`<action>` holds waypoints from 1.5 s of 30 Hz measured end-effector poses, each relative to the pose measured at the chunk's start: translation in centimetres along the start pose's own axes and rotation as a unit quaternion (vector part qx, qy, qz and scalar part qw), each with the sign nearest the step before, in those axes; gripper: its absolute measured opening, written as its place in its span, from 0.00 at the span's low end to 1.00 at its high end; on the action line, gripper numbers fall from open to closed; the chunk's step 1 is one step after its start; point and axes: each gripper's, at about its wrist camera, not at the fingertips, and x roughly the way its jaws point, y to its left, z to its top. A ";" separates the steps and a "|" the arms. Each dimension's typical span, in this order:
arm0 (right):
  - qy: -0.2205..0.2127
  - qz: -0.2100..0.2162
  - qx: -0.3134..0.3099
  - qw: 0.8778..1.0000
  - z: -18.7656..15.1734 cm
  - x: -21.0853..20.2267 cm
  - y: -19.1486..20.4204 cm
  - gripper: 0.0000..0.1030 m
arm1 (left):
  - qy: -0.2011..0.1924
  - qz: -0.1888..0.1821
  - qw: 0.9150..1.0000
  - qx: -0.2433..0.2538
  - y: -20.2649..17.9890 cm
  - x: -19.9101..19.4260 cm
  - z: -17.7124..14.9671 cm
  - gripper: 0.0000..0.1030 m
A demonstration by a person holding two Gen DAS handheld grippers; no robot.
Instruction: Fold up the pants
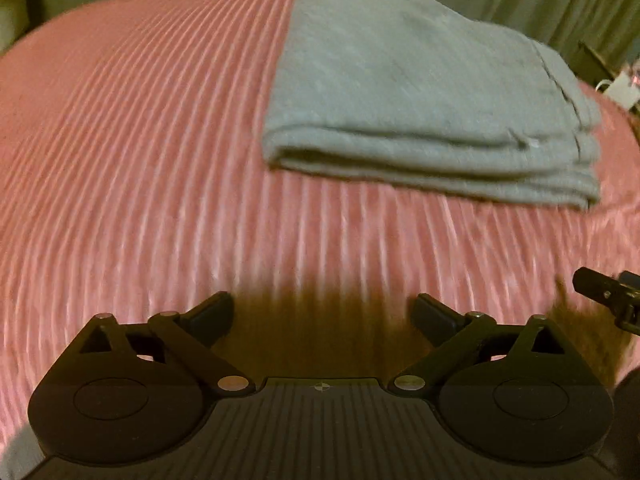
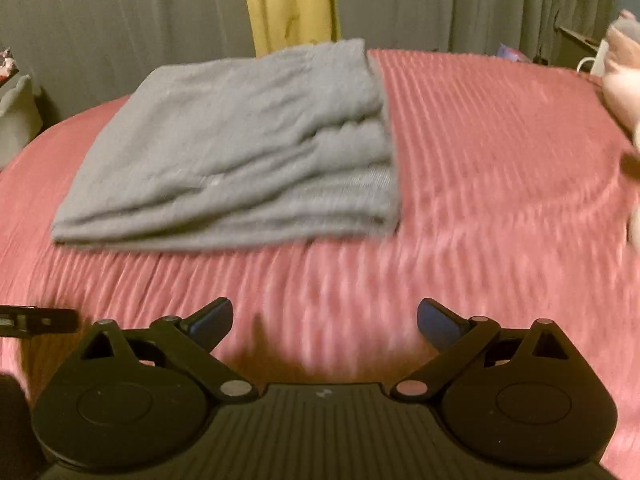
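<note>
The grey pants [image 1: 420, 92] lie folded into a thick stack on the pink ribbed bedspread [image 1: 140, 140]. In the right wrist view the same pants [image 2: 240, 152] lie at the upper left on the bedspread [image 2: 500, 160]. My left gripper [image 1: 322, 314] is open and holds nothing, well short of the stack's near edge. My right gripper [image 2: 324, 320] is open too, with only bedspread between its fingers. The tip of the right gripper [image 1: 604, 292] shows at the right edge of the left wrist view, and the tip of the left gripper [image 2: 40, 320] shows at the left edge of the right wrist view.
Grey curtains [image 2: 120, 20] and a yellow curtain strip [image 2: 288, 4] hang behind the bed. A pale bundle [image 2: 624, 80] lies at the bed's far right. A white charger [image 1: 624, 92] and a dark piece of furniture [image 1: 596, 60] stand past the right edge.
</note>
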 end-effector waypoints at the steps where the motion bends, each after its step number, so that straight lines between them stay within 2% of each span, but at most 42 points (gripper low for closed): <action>1: -0.002 -0.019 0.008 1.000 -0.6 -0.4 0.6 0.96 | 0.000 0.003 1.000 0.011 -0.3 0.1 -0.4 0.98; 3: -0.011 -0.020 0.012 1.000 -1.0 -1.1 1.1 0.96 | -0.008 0.008 0.999 0.041 -1.9 0.2 -0.9 0.98; 5: -0.034 0.000 -0.006 0.999 -1.1 -2.0 1.8 0.96 | -0.016 0.018 0.998 0.054 -2.6 0.1 -0.8 0.98; 8: -0.060 -0.005 -0.028 0.998 -0.6 -2.4 2.3 0.96 | -0.029 0.002 0.999 0.025 -2.4 -0.2 -0.9 0.98; 11: -0.052 -0.019 -0.039 0.998 0.0 -2.1 2.6 0.96 | -0.032 -0.026 0.999 -0.025 -1.1 -0.1 -0.7 0.98; 13: -0.036 -0.023 -0.045 0.998 0.4 -1.6 2.6 0.96 | -0.038 -0.020 0.998 -0.041 -0.7 -0.3 -0.6 0.98; 16: -0.041 -0.014 -0.041 0.998 0.2 -1.7 2.5 0.96 | -0.040 0.006 0.998 -0.043 -1.5 -0.1 -0.6 0.98; 21: -0.048 -0.013 -0.045 0.998 -0.2 -1.6 2.0 0.96 | -0.032 0.014 0.999 -0.022 -2.0 0.3 -0.8 0.98; 25: -0.052 -0.003 -0.025 0.998 0.2 -1.2 1.3 0.96 | -0.029 0.023 0.999 -0.002 -2.9 0.8 -0.8 0.98; 34: -0.055 0.003 -0.028 0.998 0.6 0.3 1.0 0.96 | -0.038 0.017 0.999 0.004 -3.6 2.0 0.1 0.98; 45: -0.041 -0.024 -0.050 0.998 0.8 1.6 1.5 0.96 | -0.052 0.030 0.998 0.036 -4.8 3.0 1.0 0.99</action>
